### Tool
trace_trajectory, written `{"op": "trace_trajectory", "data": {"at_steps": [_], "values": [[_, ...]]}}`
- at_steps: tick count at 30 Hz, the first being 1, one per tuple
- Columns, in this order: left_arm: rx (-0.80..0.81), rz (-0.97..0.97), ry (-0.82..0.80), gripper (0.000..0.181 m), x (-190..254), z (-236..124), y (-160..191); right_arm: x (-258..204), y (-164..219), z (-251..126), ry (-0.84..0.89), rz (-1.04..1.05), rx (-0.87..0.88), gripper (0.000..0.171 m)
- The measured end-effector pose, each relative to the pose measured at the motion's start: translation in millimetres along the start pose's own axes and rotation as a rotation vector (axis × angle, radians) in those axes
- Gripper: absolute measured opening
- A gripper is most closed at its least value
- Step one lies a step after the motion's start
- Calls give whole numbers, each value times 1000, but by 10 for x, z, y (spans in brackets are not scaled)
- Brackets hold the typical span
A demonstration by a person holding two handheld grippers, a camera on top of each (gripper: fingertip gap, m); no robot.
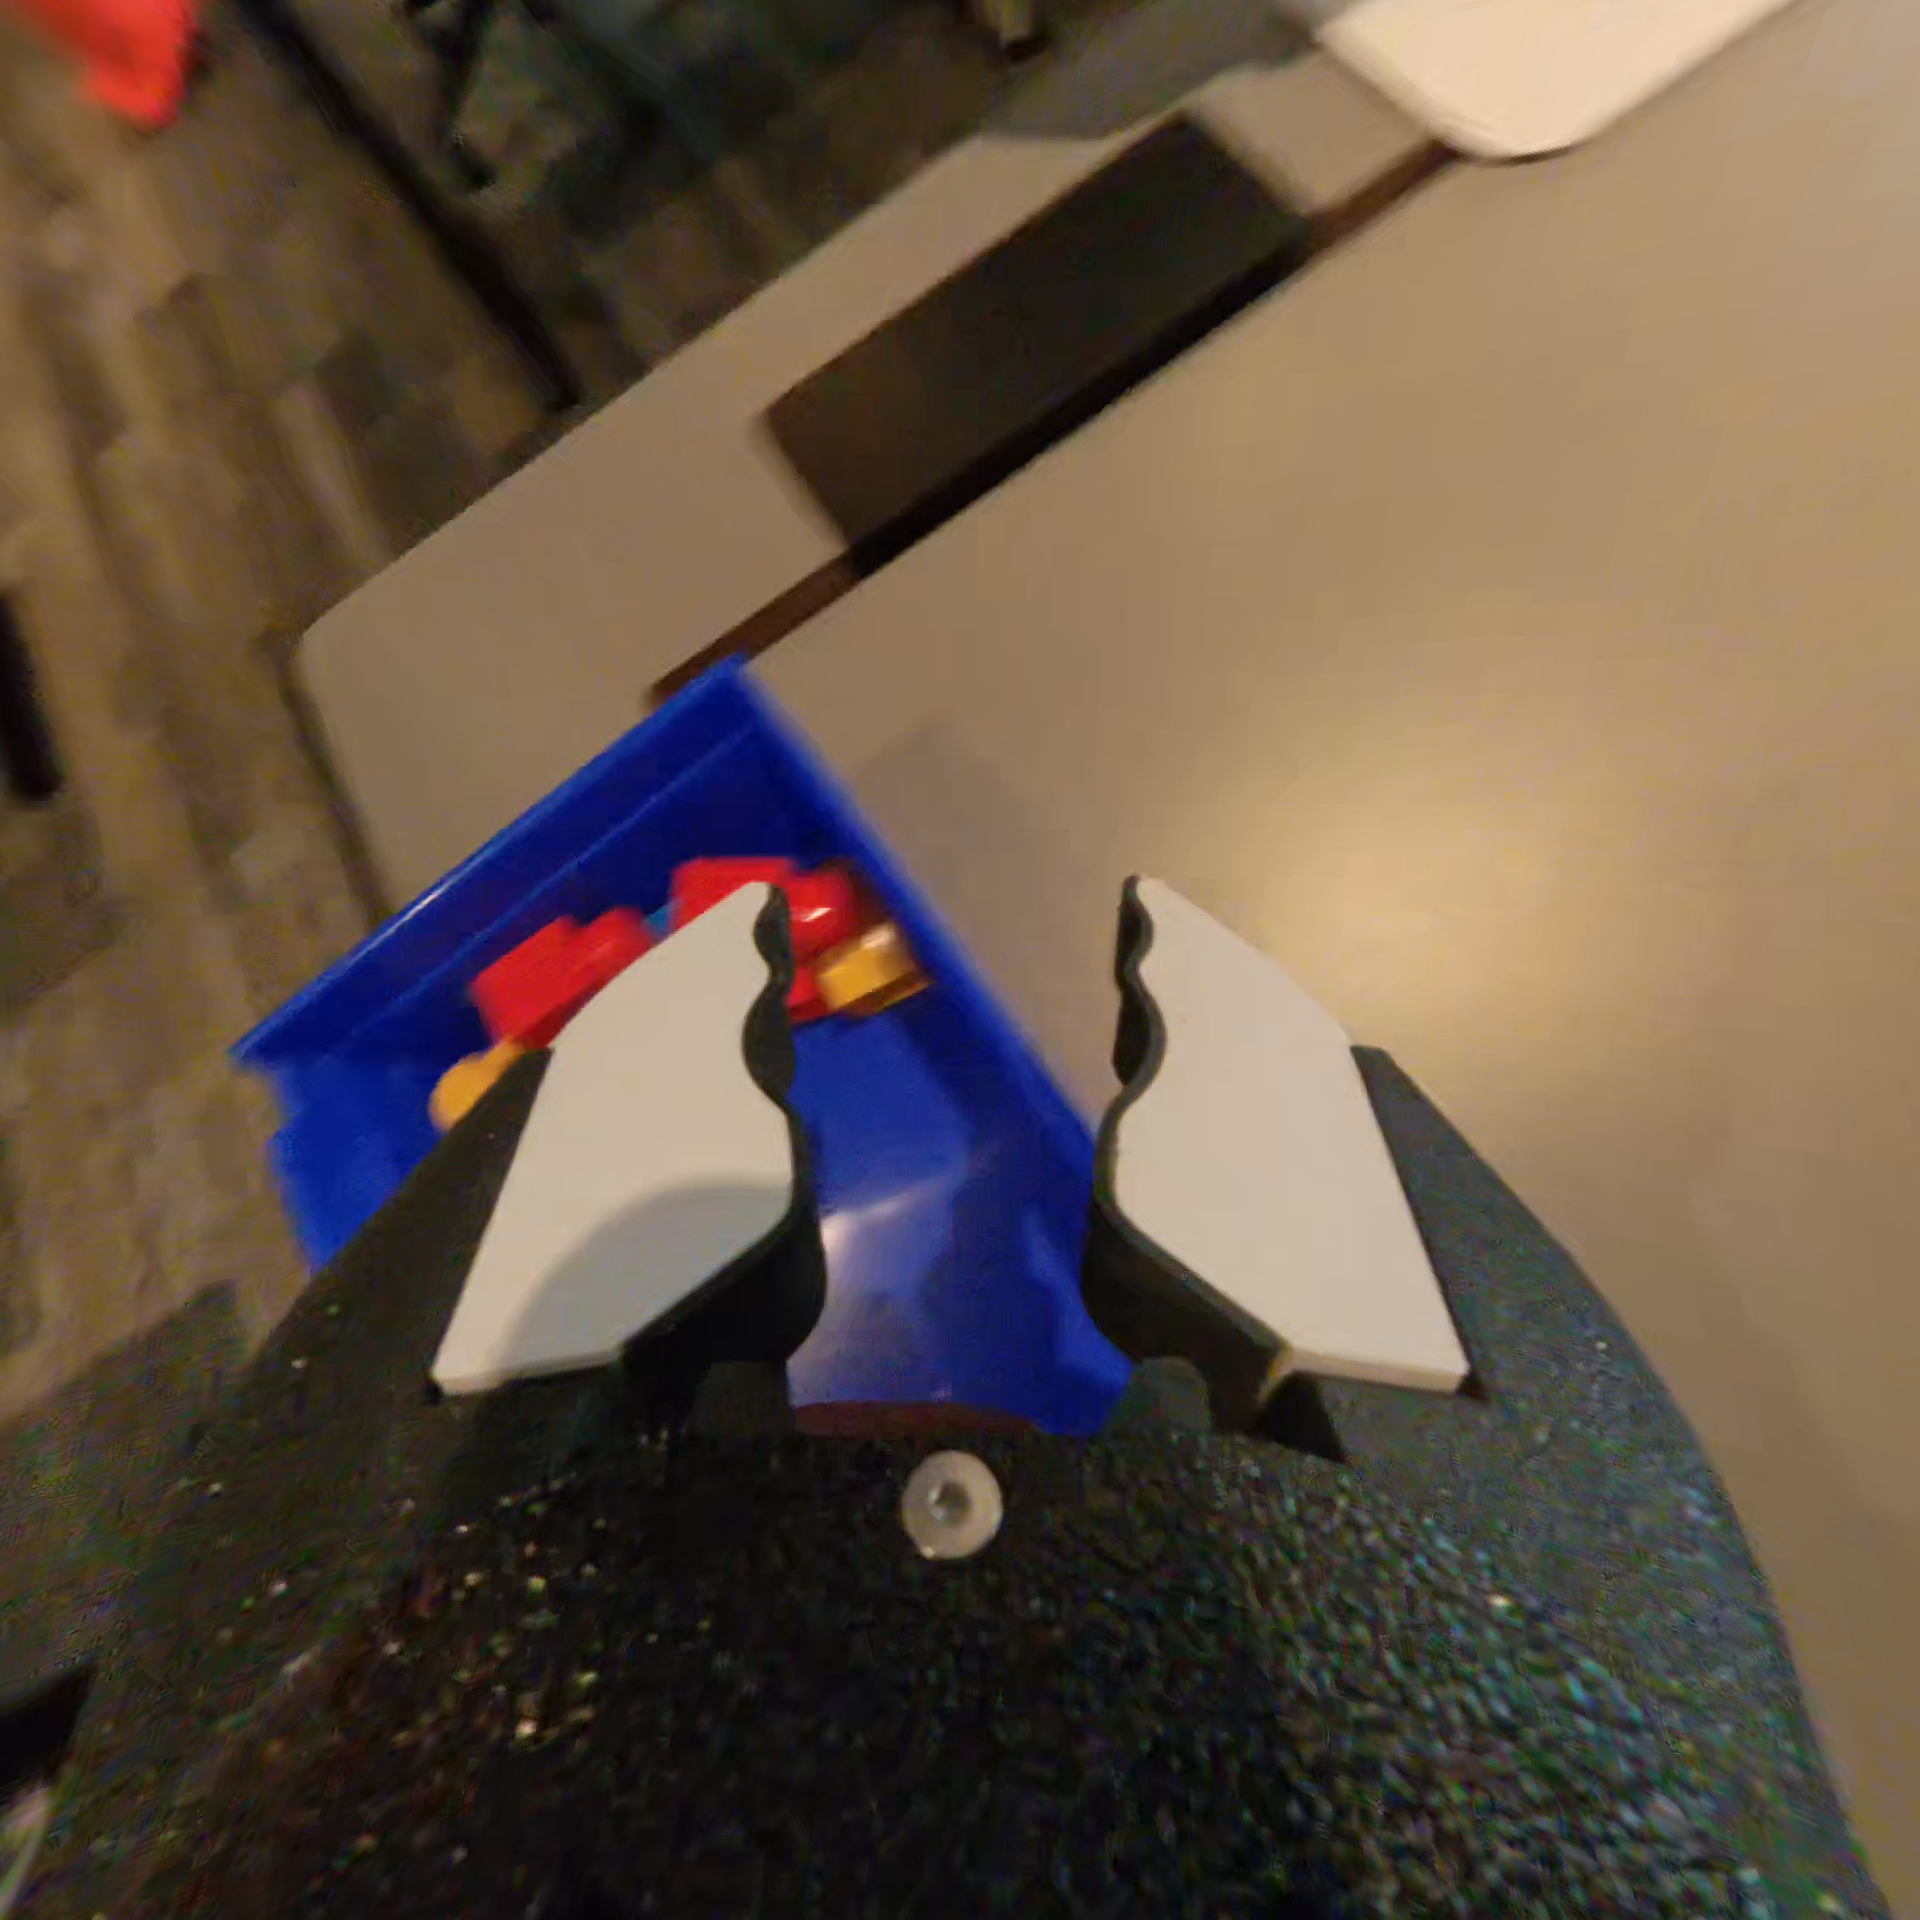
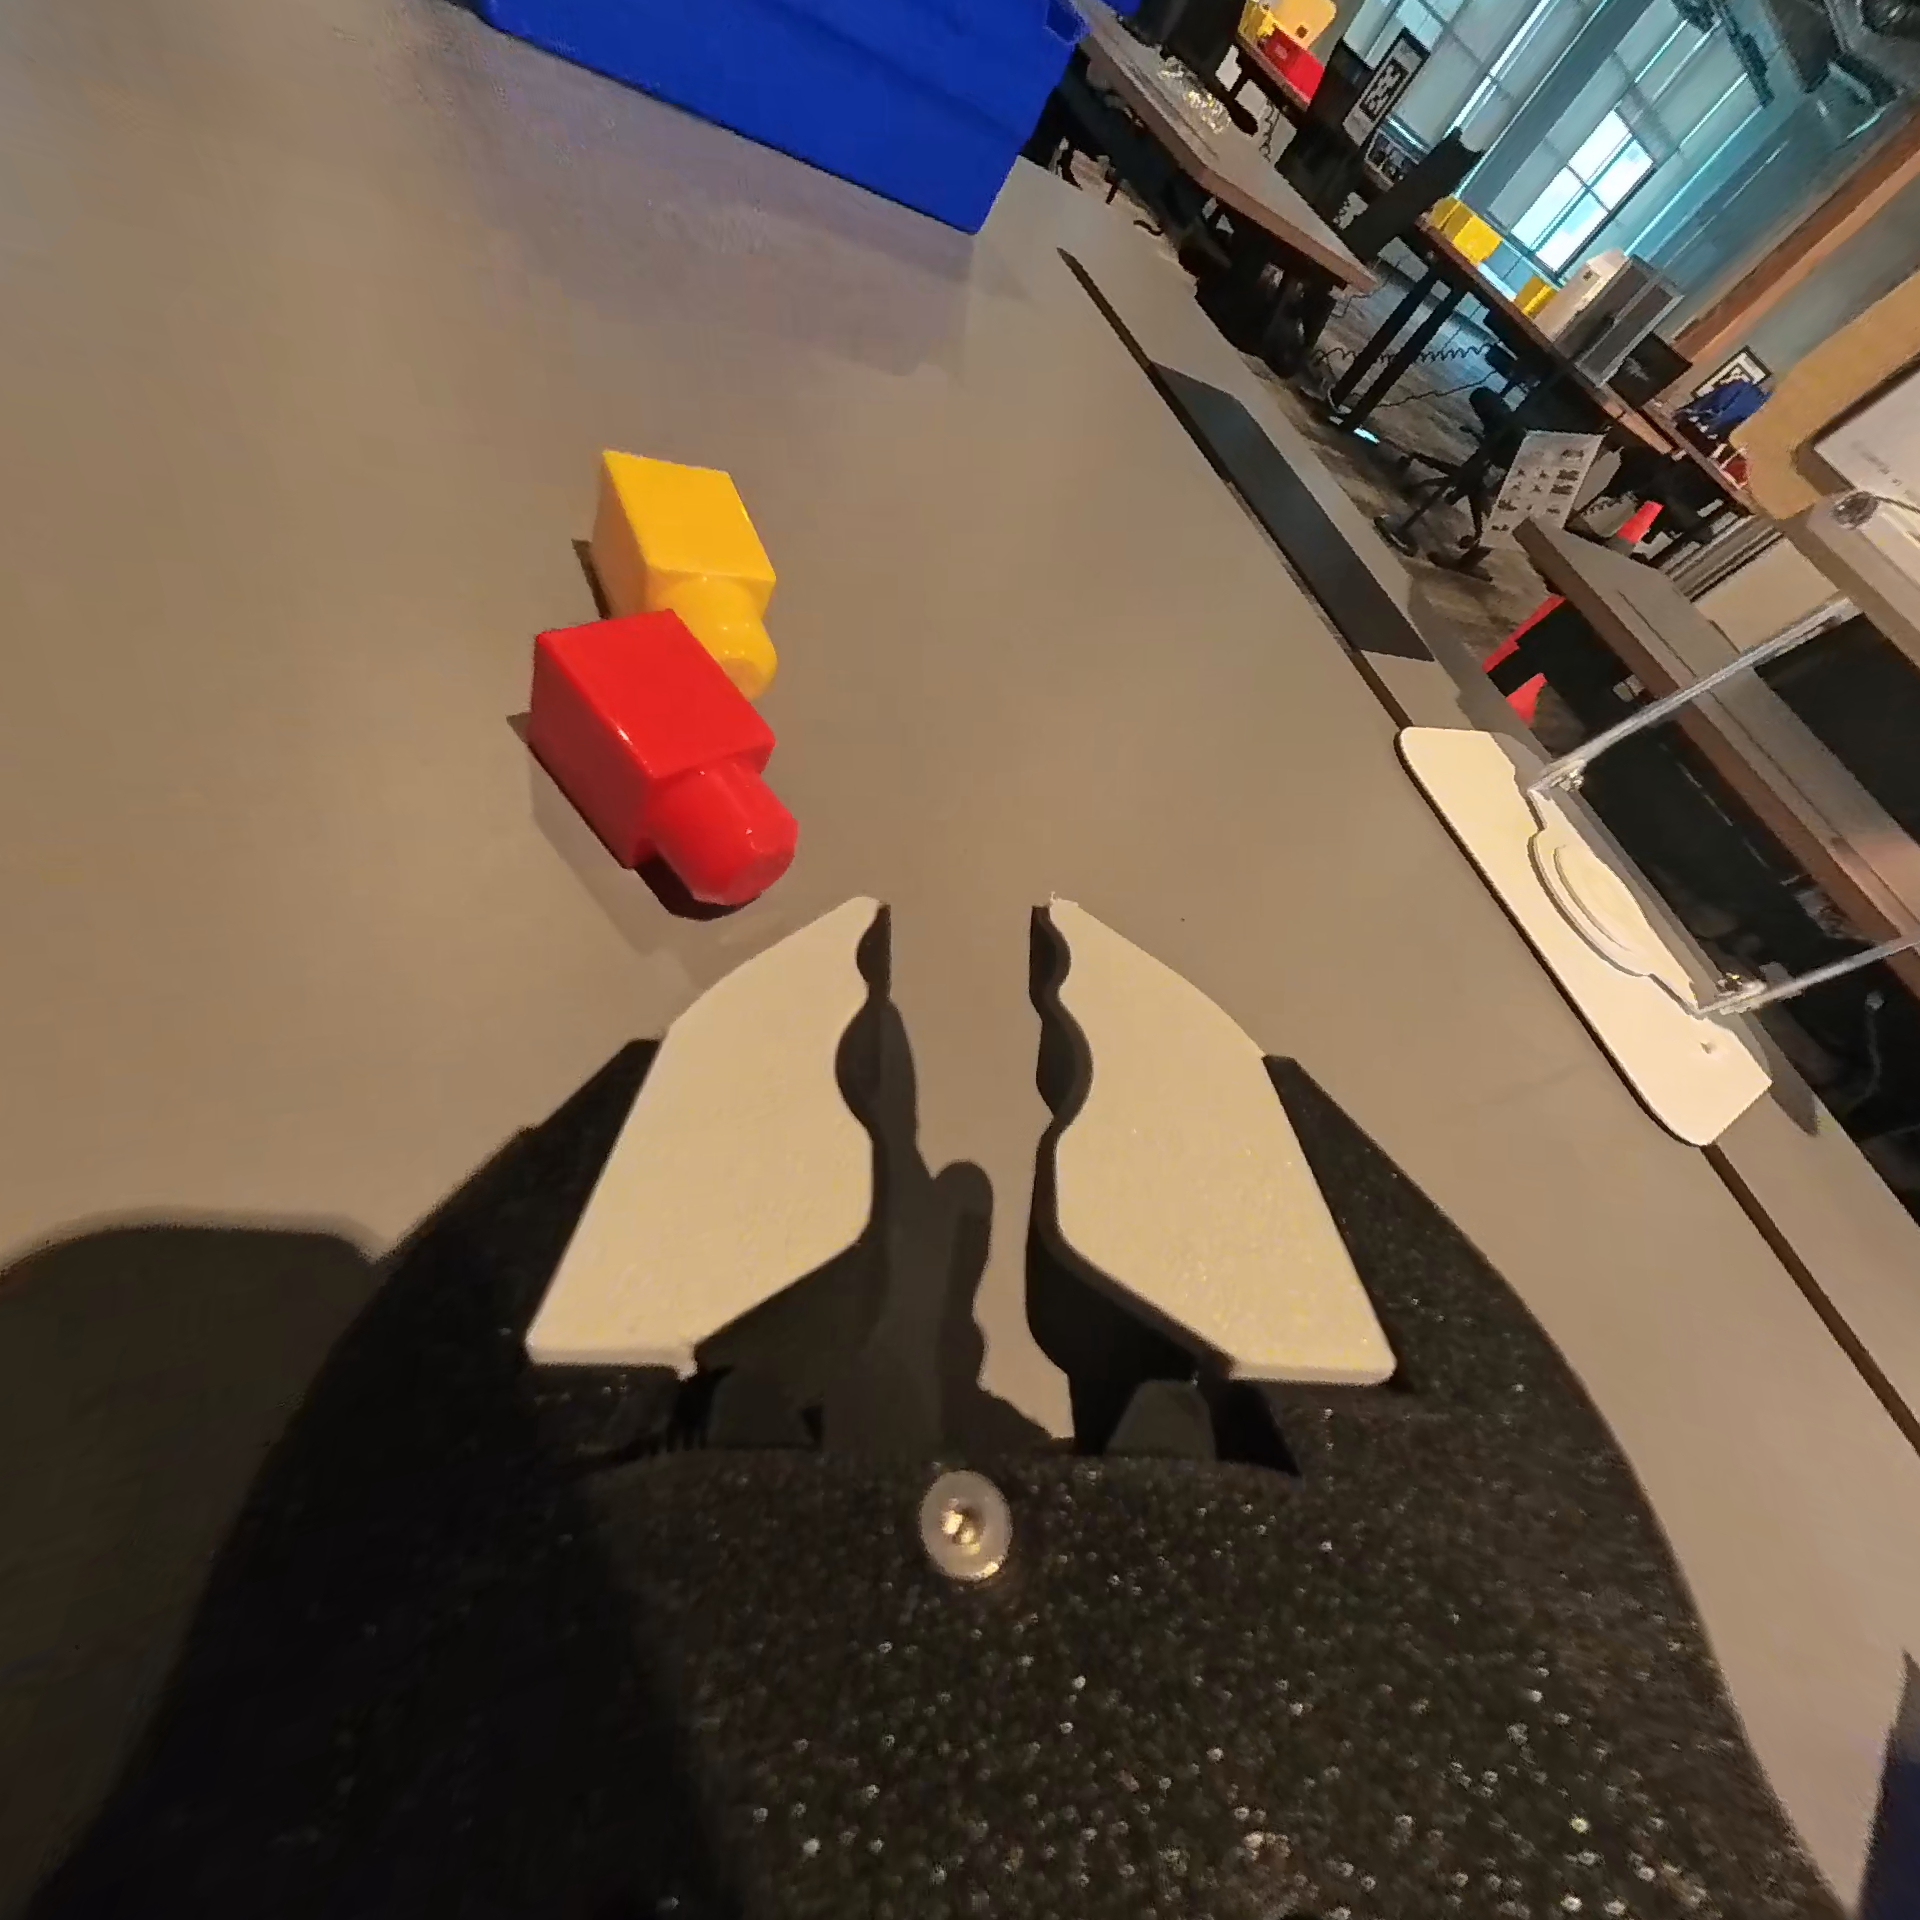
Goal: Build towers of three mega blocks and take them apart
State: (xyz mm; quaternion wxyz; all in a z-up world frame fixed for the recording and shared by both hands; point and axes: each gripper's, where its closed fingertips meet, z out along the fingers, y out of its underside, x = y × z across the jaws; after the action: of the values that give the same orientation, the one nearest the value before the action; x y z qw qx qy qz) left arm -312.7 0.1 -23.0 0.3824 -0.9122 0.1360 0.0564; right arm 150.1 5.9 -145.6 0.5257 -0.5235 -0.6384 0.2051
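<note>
**Two wrist cameras over one grey table**

The left wrist view looks steeply down, close above the blue bin [image 1: 914,1132], blurred. The right wrist view sits low over the grey table [image 2: 312,416], facing across it toward distant desks. Both show the bin [image 2: 831,83] and table.

Wide bare stretch of grey tabletop [image 2: 312,416] lies ahead of the right gripper [image 2: 961,914], whose jaws stand apart with nothing between them. Just off its left fingertip a red plastic block [image 2: 634,727] lies on its side, peg toward the camera, and a yellow plastic block [image 2: 675,540] lies touching it behind; together they bar the left-forward path. Beyond them a blue plastic bin [image 2: 831,94] walls off the far edge. The left gripper [image 1: 951,904], jaws apart and empty, hangs over that bin's open top [image 1: 499,862]; red and yellow blocks [image 1: 561,966] crowd its far end, its near floor bare.
</note>
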Motion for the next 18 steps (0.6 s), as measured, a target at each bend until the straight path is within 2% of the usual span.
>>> {"op": "trace_trajectory", "data": {"at_steps": [1, 4, 7, 11, 18], "values": [[-12, -46, -51, 54, -261, 38, 128, -3, 3, 8, 3, -8, -3, 26], [-103, -147, -100, 53, -680, 308, 579, -3, 11, 29, 14, -23, -14, 26], [-174, -339, -83, 50, -791, 652, 921, 19, 20, 38, 24, -15, -22, 26], [-199, -492, -107, 44, -955, 956, 1112, 50, 37, 55, 31, 9, -37, 24], [-192, -614, -98, 39, -1100, 1155, 1163, 51, 63, 82, 41, -1, -64, 23]]}}
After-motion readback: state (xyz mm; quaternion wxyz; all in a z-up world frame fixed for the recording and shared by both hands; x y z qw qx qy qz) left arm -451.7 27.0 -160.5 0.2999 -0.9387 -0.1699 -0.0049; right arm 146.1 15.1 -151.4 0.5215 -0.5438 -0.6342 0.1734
